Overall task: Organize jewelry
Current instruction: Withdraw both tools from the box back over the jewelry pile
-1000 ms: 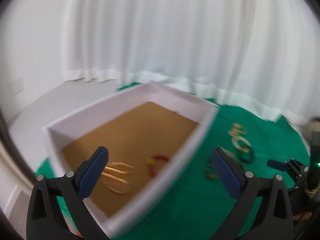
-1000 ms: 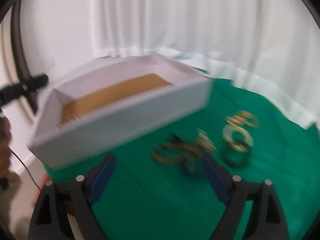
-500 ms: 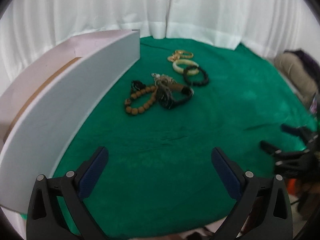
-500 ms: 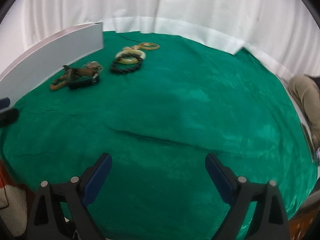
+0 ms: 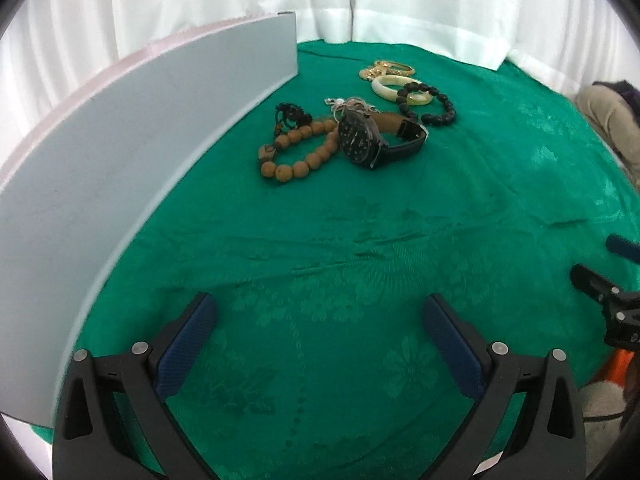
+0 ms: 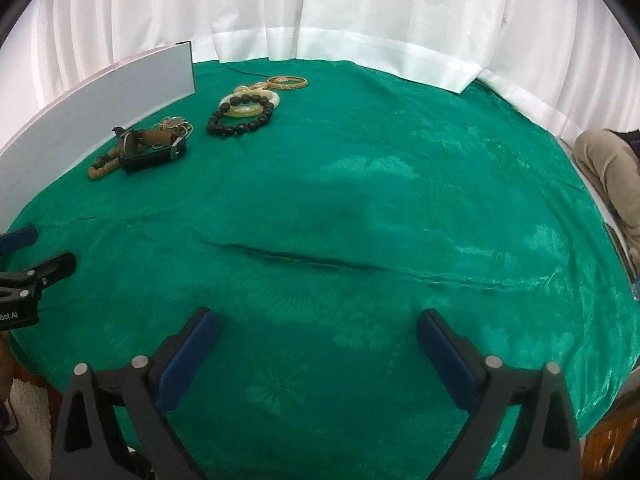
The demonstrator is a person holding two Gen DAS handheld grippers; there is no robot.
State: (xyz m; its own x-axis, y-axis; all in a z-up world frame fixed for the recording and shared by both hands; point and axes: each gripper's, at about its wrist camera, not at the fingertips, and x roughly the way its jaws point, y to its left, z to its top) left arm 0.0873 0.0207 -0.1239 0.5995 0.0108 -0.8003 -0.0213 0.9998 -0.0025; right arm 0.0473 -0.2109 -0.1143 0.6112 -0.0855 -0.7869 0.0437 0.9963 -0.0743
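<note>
Jewelry lies in a loose group on the green cloth (image 5: 360, 240): a black watch (image 5: 366, 140), a brown bead bracelet (image 5: 298, 152), a black bead bracelet (image 5: 436, 110), a white bangle (image 5: 390, 85) and gold bangles (image 5: 386, 67). The same group shows far left in the right wrist view, with the watch (image 6: 154, 152) and black beads (image 6: 240, 118). A white box (image 5: 120, 152) stands left of the jewelry. My left gripper (image 5: 318, 320) is open and empty, well short of the jewelry. My right gripper (image 6: 318, 328) is open and empty over bare cloth.
White curtains (image 6: 320, 8) hang behind the table. The cloth has a long crease (image 6: 320, 260). A person's knee (image 6: 608, 164) is at the right edge. The other gripper shows at the frame edge in each view (image 5: 608, 292) (image 6: 32, 276).
Both views swung from over the box to low above the cloth and then came nearer the jewelry. Both grippers stayed open and empty.
</note>
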